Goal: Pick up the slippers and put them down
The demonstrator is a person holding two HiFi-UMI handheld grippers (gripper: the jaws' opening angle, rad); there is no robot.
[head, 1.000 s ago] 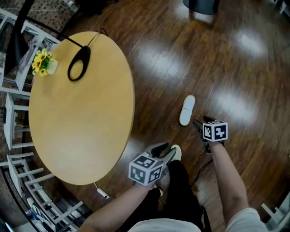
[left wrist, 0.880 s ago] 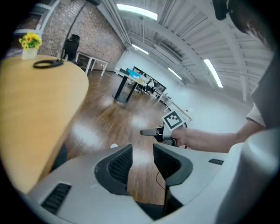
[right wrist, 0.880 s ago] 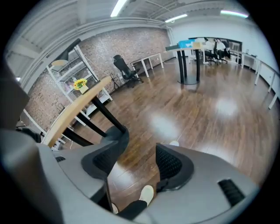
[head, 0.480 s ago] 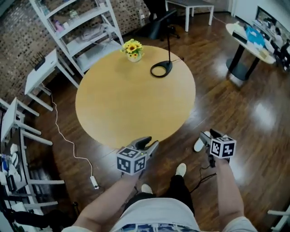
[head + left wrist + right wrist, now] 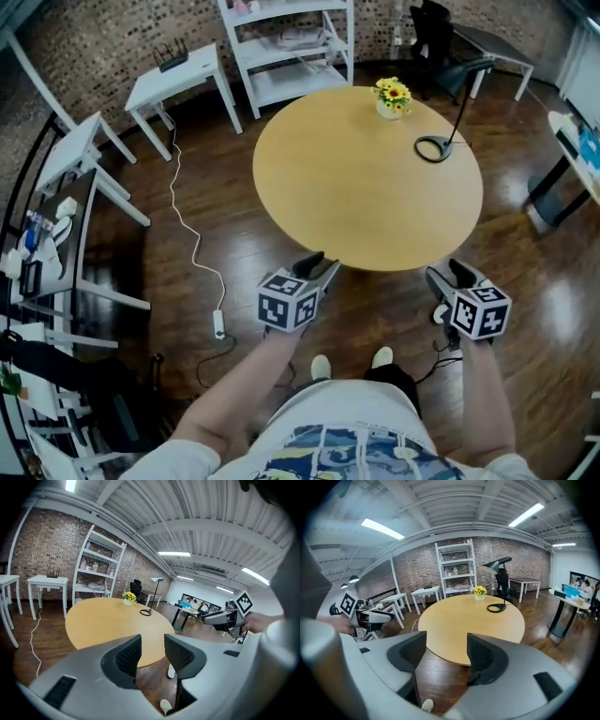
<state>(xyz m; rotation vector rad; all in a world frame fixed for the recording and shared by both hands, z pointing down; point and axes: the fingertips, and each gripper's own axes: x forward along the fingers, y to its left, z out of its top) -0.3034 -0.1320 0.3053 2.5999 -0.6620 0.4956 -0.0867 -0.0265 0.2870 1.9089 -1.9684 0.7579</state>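
Observation:
One white slipper (image 5: pixel 171 671) lies on the dark wood floor by the round table's near edge. In the head view only a sliver of the slipper (image 5: pixel 437 313) shows beside my right gripper (image 5: pixel 450 273). My left gripper (image 5: pixel 317 263) is raised in front of the table edge, open and empty. The right gripper is open and empty too, with the widest gap. In the left gripper view the gripper (image 5: pixel 152 642) looks over the table and floor. The right gripper view's gripper (image 5: pixel 446 641) faces the table. The person's white-shod feet (image 5: pixel 321 366) stand below.
The round wooden table (image 5: pixel 366 197) carries a sunflower vase (image 5: pixel 392 97) and a black lamp base (image 5: pixel 433 148). White shelving (image 5: pixel 291 47) and small white tables (image 5: pixel 178 80) stand behind. A white cable with a plug (image 5: pixel 218 323) runs across the floor at left.
Both grippers have lifted away from the floor, still empty. The head has tipped up from the floor to the table and room. The slipper has stayed on the floor.

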